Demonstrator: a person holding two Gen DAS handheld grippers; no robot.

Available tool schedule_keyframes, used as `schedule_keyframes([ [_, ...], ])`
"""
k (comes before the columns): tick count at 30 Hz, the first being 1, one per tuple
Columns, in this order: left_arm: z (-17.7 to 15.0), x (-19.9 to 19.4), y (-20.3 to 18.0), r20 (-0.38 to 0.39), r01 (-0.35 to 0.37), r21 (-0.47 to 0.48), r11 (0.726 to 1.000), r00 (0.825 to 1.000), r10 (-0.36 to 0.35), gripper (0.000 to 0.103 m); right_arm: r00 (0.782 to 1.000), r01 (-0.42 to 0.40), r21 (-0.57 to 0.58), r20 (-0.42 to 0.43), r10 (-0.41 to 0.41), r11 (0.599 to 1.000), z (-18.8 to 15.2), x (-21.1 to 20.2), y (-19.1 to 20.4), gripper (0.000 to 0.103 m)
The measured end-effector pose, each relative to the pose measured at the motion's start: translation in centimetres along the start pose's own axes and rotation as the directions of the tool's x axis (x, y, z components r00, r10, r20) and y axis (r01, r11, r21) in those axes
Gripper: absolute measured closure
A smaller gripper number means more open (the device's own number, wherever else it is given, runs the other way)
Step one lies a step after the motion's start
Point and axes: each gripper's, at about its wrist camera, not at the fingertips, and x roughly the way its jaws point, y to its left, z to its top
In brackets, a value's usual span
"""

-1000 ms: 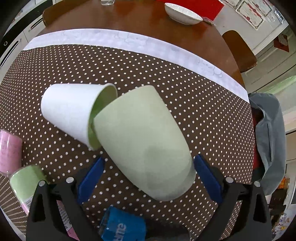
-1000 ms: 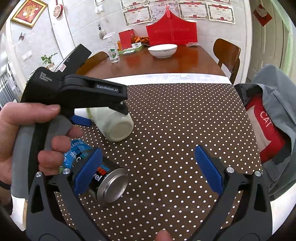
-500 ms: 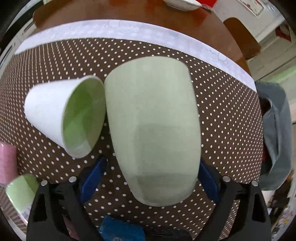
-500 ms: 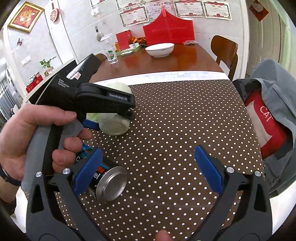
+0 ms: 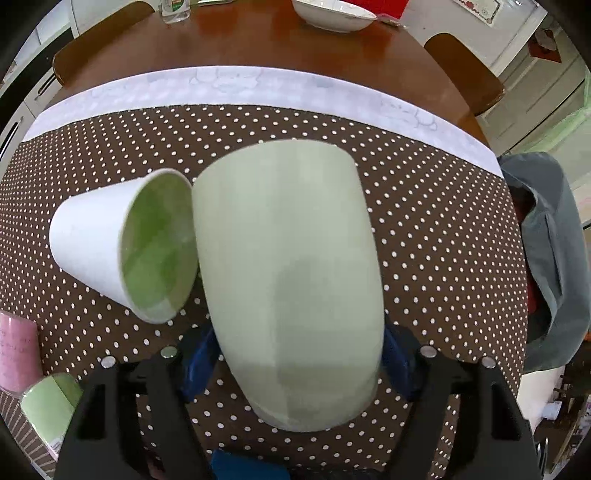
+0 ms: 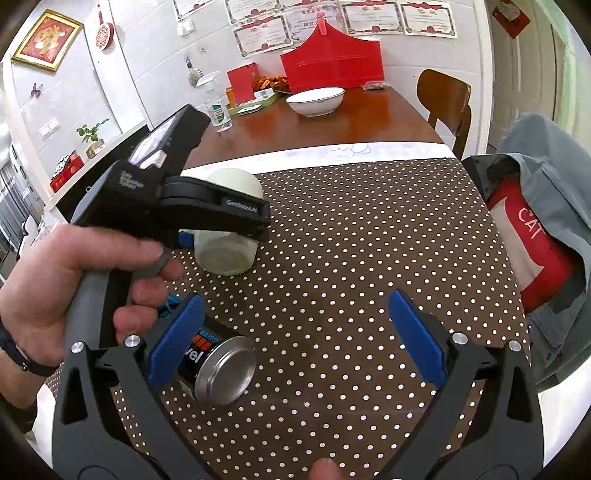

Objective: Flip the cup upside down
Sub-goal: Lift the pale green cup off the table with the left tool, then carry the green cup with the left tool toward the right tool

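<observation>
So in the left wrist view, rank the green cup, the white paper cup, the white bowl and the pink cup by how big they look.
1. green cup, though it is held nearest the camera
2. white paper cup
3. white bowl, far off and cropped
4. pink cup, cut off by the edge, so unsure against the bowl

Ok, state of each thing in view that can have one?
green cup: gripped, base toward the camera, mouth facing away.
left gripper: shut on the green cup.
right gripper: open, holding nothing.
white paper cup: lying on its side, mouth toward the green cup.
can: lying on its side.
white bowl: upright.
</observation>
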Motion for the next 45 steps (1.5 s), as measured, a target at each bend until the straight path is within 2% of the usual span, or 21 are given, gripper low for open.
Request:
schedule_keyframes([
  [9,-3.8,-2.4,2.5,0.014,0.072,0.034,0.997,0.997,-0.072,0.029,0.999,0.047,0.013,-0.007,-0.047,0.999,0.1,0.9,-0.6,0.006],
  [15,-5.0,-4.5,2.2,0.018,0.133,0.105,0.986,0.991,-0.136,0.029,0.998,0.069,0.014,-0.002,-0.069,0.997,0.0,0.5,-0.5,0.006],
  [20,-6.5,-7.9,2.4,0.068,0.164,0.173,0.971,0.982,-0.178,0.029,0.995,0.101,0.014,0.015,-0.101,0.995,-0.2,-0.5,-0.2,0.006],
  [26,-9.6,-13.5,4.1,0.184,0.161,0.247,0.956,0.961,-0.209,0.029,0.991,0.123,0.028,0.041,-0.124,0.992,-0.7,-2.7,0.6,0.006],
  [34,-15.9,-19.4,9.7,0.295,0.121,0.289,0.950,0.932,-0.209,0.029,0.989,0.123,0.014,0.086,-0.124,0.992,-2.2,-6.3,4.4,0.006],
  [39,-20.4,-20.5,13.5,0.308,0.102,0.300,0.949,0.931,-0.197,0.029,0.987,0.129,0.014,0.094,-0.130,0.992,-4.1,-7.8,6.7,0.006],
  [45,-24.6,-18.9,16.5,0.279,0.116,0.318,0.941,0.937,-0.210,0.029,0.984,0.148,0.006,0.099,-0.148,0.989,-6.9,-8.8,9.1,0.006],
])
